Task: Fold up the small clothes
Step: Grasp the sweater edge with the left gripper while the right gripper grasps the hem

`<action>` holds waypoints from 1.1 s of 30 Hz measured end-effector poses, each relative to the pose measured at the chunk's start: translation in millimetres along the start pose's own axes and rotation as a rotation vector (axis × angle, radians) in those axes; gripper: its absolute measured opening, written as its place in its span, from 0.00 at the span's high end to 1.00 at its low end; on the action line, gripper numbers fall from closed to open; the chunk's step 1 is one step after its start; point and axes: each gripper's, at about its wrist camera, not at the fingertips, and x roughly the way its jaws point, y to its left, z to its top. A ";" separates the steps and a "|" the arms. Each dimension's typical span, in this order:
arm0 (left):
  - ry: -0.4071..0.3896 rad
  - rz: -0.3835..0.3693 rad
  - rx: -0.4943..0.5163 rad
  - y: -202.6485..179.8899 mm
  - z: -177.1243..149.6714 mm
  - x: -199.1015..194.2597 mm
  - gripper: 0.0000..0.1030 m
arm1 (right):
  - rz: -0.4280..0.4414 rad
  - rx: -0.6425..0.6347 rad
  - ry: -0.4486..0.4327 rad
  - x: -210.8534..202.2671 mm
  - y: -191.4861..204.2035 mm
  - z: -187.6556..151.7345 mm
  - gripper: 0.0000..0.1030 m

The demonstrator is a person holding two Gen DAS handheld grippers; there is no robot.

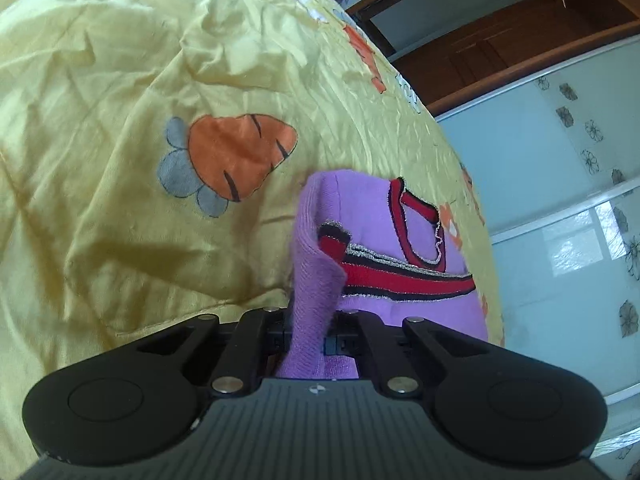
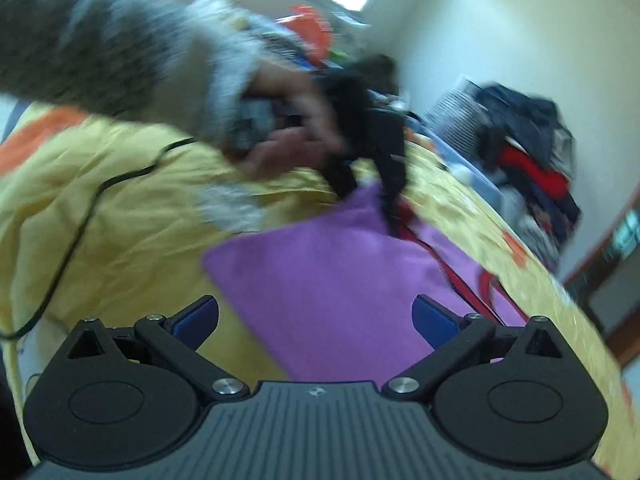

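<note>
The left gripper [image 1: 310, 336] had its fingers clamped on a bunched edge of the purple sweater [image 1: 368, 216] lying on the carrot-print bedsheet [image 1: 120, 120], while the right gripper [image 2: 316, 320], fingers spread wide, hovered just short of its plain lower-centre panel.

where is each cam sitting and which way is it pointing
Left wrist: on the left gripper, facing along its shut fingers across the yellow carrot-print sheet; they pinch the purple garment.
Right wrist: on the open right gripper, facing the person's left hand, which holds the other gripper.
Shared: the purple garment and yellow carrot-print sheet.
</note>
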 end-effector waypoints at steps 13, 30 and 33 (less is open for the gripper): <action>-0.032 -0.010 -0.062 7.0 -1.8 -4.7 0.94 | 0.008 -0.045 0.065 58.9 17.8 26.1 0.20; -0.160 -0.211 -0.248 2.7 -15.3 -36.3 0.94 | 0.268 0.600 -0.071 26.9 -85.6 6.2 0.90; -0.166 -0.227 -0.235 -21.7 -13.2 -36.0 0.94 | 0.315 0.749 -0.114 11.9 -118.6 -8.2 0.90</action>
